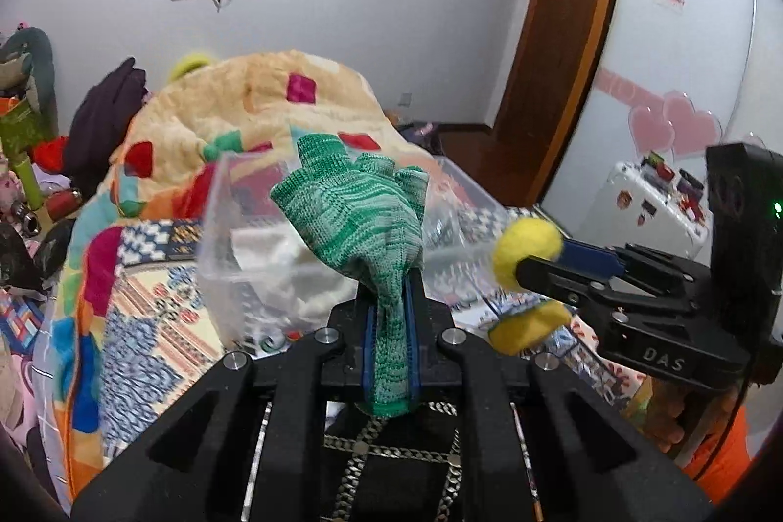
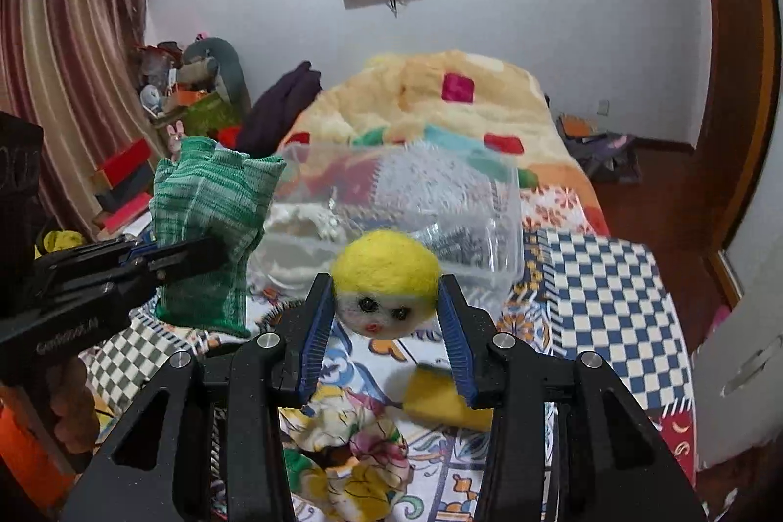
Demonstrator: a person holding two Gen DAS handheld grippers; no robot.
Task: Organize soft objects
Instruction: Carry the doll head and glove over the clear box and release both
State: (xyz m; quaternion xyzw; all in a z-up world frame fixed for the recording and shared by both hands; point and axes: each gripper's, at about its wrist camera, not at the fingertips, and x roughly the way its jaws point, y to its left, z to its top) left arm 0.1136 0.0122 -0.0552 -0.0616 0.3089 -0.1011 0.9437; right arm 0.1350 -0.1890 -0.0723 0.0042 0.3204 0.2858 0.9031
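My left gripper (image 1: 390, 302) is shut on a green knitted glove (image 1: 359, 209) and holds it upright in the air just before a clear plastic bin (image 1: 220, 228). The glove also shows in the right wrist view (image 2: 210, 218). My right gripper (image 2: 386, 297) is shut on a yellow felt doll head (image 2: 386, 282) with a small face, held above the bed in front of the bin (image 2: 489, 199). In the left wrist view the right gripper (image 1: 514, 262) comes in from the right with the doll head (image 1: 526, 250). White fluffy fabric (image 1: 288, 262) lies inside the bin.
A patchwork bedsheet (image 2: 602, 292) covers the bed. A heaped fleece blanket (image 2: 440, 101) lies behind the bin. A yellow sponge-like block (image 2: 440, 395) and a floral scrunchie (image 2: 362, 434) lie on the sheet below my right gripper. Clutter stands at the left wall.
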